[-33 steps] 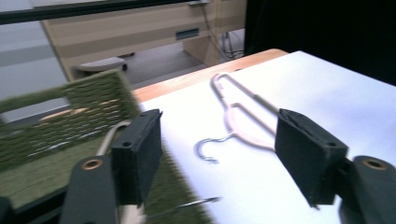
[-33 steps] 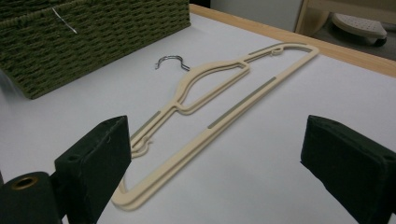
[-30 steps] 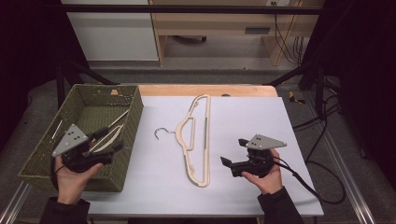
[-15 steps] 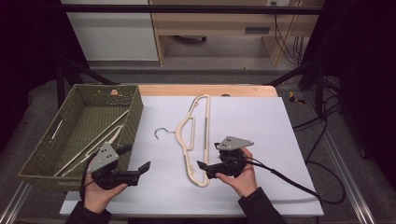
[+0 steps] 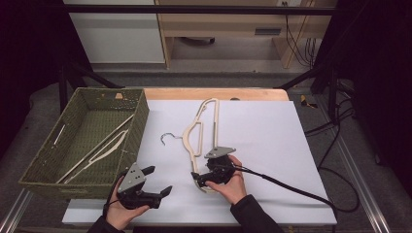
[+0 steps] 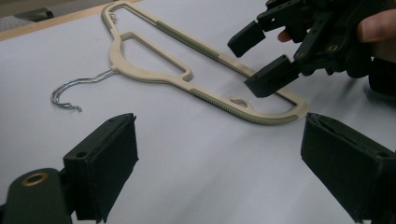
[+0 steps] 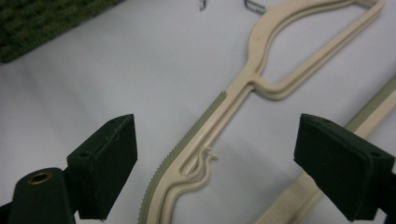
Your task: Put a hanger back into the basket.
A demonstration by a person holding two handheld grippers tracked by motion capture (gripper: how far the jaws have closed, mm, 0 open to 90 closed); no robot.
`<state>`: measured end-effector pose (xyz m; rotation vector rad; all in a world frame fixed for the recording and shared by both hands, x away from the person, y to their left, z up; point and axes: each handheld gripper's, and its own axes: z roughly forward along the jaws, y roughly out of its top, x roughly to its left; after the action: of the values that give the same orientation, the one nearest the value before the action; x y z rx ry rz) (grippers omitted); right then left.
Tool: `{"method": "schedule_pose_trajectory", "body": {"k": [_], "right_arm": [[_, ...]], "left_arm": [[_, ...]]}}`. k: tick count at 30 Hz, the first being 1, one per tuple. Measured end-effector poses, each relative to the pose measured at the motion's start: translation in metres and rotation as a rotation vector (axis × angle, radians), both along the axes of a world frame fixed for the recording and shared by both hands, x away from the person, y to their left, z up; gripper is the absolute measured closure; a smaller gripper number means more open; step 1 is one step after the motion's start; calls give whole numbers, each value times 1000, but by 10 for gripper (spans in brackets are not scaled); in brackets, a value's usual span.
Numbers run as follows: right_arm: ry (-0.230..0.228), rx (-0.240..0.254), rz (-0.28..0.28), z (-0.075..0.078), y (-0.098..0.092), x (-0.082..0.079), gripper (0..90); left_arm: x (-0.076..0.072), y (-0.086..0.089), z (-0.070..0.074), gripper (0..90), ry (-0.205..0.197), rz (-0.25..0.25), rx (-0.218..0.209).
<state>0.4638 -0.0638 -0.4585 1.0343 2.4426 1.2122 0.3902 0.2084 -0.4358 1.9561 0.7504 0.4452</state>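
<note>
Both grippers gape empty: right gripper (image 5: 197, 177), jaws narrowing, straddles the hanger (image 5: 200, 127); left gripper (image 5: 159, 180), its eight o'clock.

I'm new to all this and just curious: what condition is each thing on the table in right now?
Hanger on the table: lying flat on the white sheet, not gripped, its near end between the right gripper's open jaws.
Hanger in the basket: lying inside.
Basket: upright, open-topped.
Left gripper: open, empty, just opened wider.
Right gripper: open, just been closing slightly.
</note>
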Motion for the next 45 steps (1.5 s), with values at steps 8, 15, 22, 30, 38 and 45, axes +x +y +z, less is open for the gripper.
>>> {"method": "schedule_pose_trajectory", "body": {"k": [8, 15, 22, 30, 38, 45], "right_arm": [[33, -80, -8, -21, 18, 6, 182], [-7, -148, 3, -24, 22, 3, 258], [26, -144, -9, -19, 20, 3, 450], [114, -117, -5, -13, 18, 2, 606], [177, -101, -41, -8, 13, 3, 648], [223, -95, -57, -5, 3, 7, 685]], "left_arm": [[4, 5, -4, 112, 23, 24, -35], [5, 6, -6, 117, 38, 35, -46], [6, 7, -7, 117, 40, 28, -57], [6, 7, -8, 117, 42, 31, -51], [7, 7, -9, 119, 43, 38, -36], [8, 7, -10, 120, 48, 40, -30]]}}
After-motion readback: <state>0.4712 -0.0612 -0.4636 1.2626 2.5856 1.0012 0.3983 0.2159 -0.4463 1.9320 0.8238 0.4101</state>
